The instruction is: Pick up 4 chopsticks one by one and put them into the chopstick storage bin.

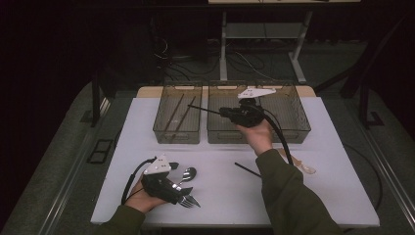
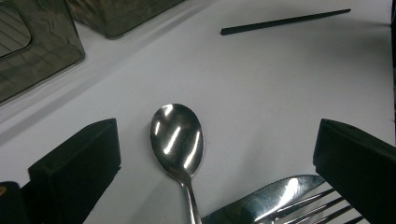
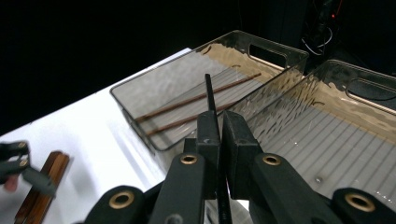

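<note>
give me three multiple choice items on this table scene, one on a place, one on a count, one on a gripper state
1. Where does the spoon lie?
A. in the left bin
B. on the table between the left gripper's jaws
C. in the right bin

2. How many brown chopsticks lie in the left bin?
A. none
B. two
C. five

3. What is the right gripper doing?
A. hanging wide open
B. shut on a fork
C. shut on the black chopstick

Answers: 1 B, the left gripper view shows it on the white table between the open jaws of the left gripper. 2 B, two thin brown sticks lie on the bin's floor. 3 C, the pads pinch the dark stick over the bins.
</note>
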A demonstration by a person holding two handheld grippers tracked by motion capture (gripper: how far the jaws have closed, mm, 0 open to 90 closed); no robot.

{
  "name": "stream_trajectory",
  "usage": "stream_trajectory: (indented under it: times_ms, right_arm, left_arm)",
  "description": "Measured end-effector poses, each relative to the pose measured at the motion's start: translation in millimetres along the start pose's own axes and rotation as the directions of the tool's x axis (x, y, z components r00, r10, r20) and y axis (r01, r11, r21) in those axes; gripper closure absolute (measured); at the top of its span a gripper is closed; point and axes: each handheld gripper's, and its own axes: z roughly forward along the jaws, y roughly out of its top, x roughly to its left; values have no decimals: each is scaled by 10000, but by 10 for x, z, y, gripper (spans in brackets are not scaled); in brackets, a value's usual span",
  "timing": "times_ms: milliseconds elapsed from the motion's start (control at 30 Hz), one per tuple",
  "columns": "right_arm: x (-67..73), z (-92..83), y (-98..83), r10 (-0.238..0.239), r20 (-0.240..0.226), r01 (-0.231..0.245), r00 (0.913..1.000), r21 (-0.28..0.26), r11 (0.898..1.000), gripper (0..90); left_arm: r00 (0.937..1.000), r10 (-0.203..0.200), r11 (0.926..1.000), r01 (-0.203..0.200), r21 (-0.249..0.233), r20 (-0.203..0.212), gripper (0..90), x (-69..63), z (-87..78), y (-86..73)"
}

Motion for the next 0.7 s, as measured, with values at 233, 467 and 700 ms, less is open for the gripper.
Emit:
stream_trajectory:
  times_ms: [233,467,700]
  right_arm:
    - [19,289,88,69,216,-74,9997,252,9997,860]
    - [24,608,168,178,591,-208,9981,503,9985,860]
    - [52,927,233,7,785,-81,9969,936,9956,860]
  left_arm:
    - [10000,22,10000,-22,-14,38,0,0,-4,2]
    - [9999,120,9999,-120,-42,31,0,10,-15,4]
    - [9999,82,9999,-81,-74,87,0,9,-16,7]
